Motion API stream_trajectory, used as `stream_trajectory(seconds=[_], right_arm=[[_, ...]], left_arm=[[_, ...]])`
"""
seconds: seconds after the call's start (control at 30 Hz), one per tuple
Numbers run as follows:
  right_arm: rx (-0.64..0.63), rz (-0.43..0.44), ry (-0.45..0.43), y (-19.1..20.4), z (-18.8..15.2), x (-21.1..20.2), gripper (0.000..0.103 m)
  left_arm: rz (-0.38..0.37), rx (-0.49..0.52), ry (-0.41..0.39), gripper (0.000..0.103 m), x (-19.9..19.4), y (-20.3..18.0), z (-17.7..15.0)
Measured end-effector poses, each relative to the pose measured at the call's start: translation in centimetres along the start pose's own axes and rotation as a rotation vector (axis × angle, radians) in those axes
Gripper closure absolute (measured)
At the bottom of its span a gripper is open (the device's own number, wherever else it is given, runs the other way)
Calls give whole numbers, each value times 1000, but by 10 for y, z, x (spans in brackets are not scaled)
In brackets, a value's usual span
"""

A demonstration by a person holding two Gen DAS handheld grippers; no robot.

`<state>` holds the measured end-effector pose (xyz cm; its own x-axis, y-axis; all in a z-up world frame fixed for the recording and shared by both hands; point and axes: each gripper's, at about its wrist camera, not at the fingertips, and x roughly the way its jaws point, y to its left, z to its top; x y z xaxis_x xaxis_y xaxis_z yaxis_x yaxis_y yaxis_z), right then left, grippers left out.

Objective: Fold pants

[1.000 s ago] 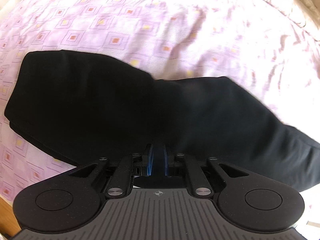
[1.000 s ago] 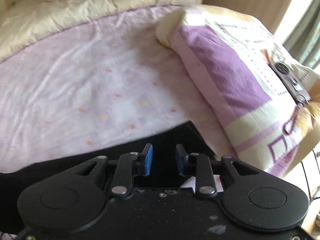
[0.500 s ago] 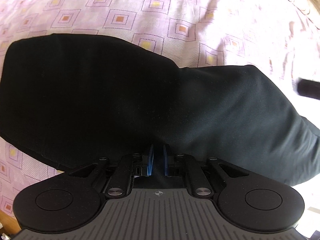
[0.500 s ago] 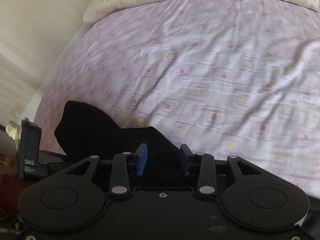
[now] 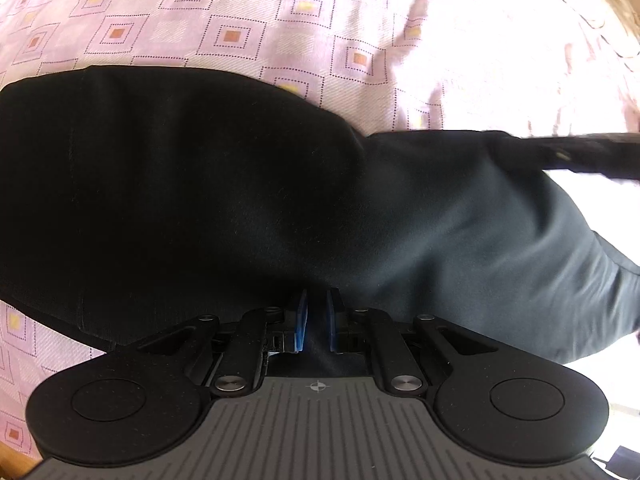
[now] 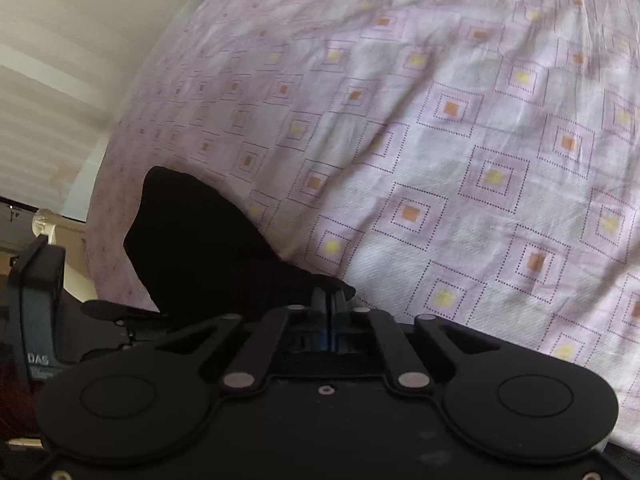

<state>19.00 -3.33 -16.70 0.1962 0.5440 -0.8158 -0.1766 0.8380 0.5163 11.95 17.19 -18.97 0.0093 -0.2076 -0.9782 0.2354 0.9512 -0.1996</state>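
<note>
Black pants (image 5: 240,200) spread on the patterned bedsheet (image 5: 280,20), long axis running sideways. Left gripper (image 5: 316,320) pinched on the near edge mid-length. Right gripper (image 6: 329,312) clamped shut on an end corner of the cloth, nearer the free end for folding over.

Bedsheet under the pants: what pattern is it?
The bedsheet is pale lilac with dotted nested squares, orange or yellow at the centres. Clearest in the right wrist view.

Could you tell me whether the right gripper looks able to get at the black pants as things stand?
Probably yes: the right gripper already has its jaws closed at the edge of the black pants, seemingly pinching the cloth, with nothing in between.
</note>
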Motion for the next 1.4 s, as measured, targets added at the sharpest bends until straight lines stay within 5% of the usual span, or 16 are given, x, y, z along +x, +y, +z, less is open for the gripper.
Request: stream_trajectory(seconds=[0.17,0.4,0.53,0.63,0.77,0.87,0.93,1.1,1.3,1.37,1.4], right_arm=[[-230,-40,-50,48,-40,-25,99],[-361,-134,-91,75,-69,-21,99],[-439,-186,-95,83,-78,-16,99],[-490,-217,-96,88,-83,-15,99],[-460,-219,-95,86,-81,-18,91],[-365,-208,-145,78,-69,-30,74],[-246,-127,-147,62,-56,-37,65],[-2,34,-46,25,-26,-21,63],[16,162,-32,27,-8,-13,64],[-29,121,-68,35,-4,-15,81],[-64,52,-91,39,-1,-16,98]], left_arm=[[-25,-17,-103,92,-25,3,1],[-79,-63,-328,92,-77,6,32],[-3,-91,-307,92,-63,3,60],[65,-102,-166,92,-37,8,74],[36,-119,-147,92,-26,16,56],[23,-110,-165,92,-28,19,42],[18,-112,-162,92,-34,20,42],[14,-123,-166,92,-29,21,44],[9,-122,-168,92,-29,24,44],[9,-132,-200,92,-36,26,44],[6,-140,-239,92,-43,27,43]])
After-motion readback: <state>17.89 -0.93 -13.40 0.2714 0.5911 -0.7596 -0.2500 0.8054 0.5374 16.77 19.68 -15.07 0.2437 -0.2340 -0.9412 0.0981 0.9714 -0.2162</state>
